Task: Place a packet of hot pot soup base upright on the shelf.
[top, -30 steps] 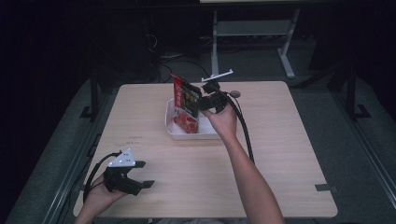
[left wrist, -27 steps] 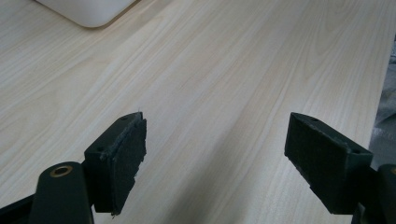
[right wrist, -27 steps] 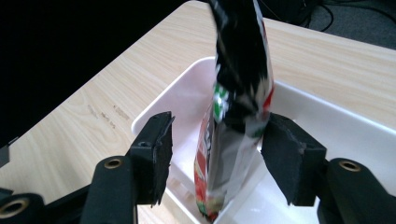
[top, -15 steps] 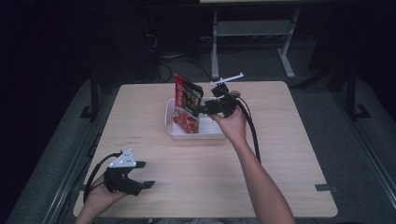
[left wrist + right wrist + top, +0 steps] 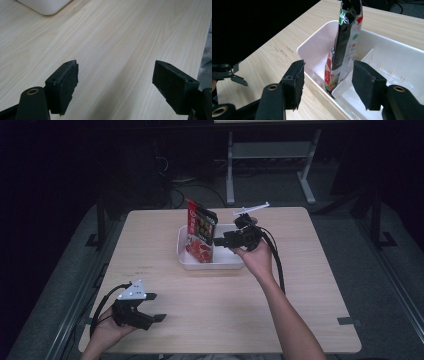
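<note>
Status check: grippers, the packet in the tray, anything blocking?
Right gripper open, just off the packet. Left gripper open over bare table. Packet upright in white tray, beside its divider. Nothing blocking.

Pale wooden table (image 5: 300,285), grey shelving frame (image 5: 270,150)

A snack packet (image 5: 200,232), glossy, red with a black upper part and printed food pictures, stands upright on its bottom edge in the left compartment of a white plastic bin (image 5: 225,262). It leans slightly, its top toward 11 o'clock, its lower edge against the low divider (image 5: 352,78). The bin, shallow and rectangular, lies on the table (image 5: 300,285) toward 12 o'clock of its middle.
</note>
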`<move>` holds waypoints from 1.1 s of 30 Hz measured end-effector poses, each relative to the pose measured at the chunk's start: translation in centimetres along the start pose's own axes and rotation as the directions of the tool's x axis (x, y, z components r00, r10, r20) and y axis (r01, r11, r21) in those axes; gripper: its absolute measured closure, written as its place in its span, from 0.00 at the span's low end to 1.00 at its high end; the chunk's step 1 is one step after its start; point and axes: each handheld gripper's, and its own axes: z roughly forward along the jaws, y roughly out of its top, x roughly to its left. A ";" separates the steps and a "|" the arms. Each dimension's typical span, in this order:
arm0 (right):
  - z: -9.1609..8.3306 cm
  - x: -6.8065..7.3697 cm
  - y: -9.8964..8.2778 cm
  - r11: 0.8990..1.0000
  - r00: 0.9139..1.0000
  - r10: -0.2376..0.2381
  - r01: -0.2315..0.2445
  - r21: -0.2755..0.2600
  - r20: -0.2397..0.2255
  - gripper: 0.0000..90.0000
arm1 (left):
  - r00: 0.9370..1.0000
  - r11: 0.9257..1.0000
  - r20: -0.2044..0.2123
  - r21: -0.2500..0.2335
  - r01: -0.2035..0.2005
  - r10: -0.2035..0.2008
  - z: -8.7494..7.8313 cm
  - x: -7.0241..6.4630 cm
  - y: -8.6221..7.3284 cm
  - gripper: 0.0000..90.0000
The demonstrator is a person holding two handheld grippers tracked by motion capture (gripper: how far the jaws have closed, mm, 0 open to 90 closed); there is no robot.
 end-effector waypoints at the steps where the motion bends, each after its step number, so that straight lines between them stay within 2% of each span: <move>1: -0.1 0.0 -0.1 1.000 1.000 0.003 -0.003 0.002 -0.003 0.47 | 1.000 1.000 -0.001 0.000 -0.001 0.001 0.0 0.0 0.0 0.23; 33: -4.3 -1.4 -6.4 0.999 0.999 0.029 -0.028 0.021 -0.017 0.45 | 1.000 1.000 0.007 0.012 -0.002 0.002 0.5 -0.1 0.0 0.23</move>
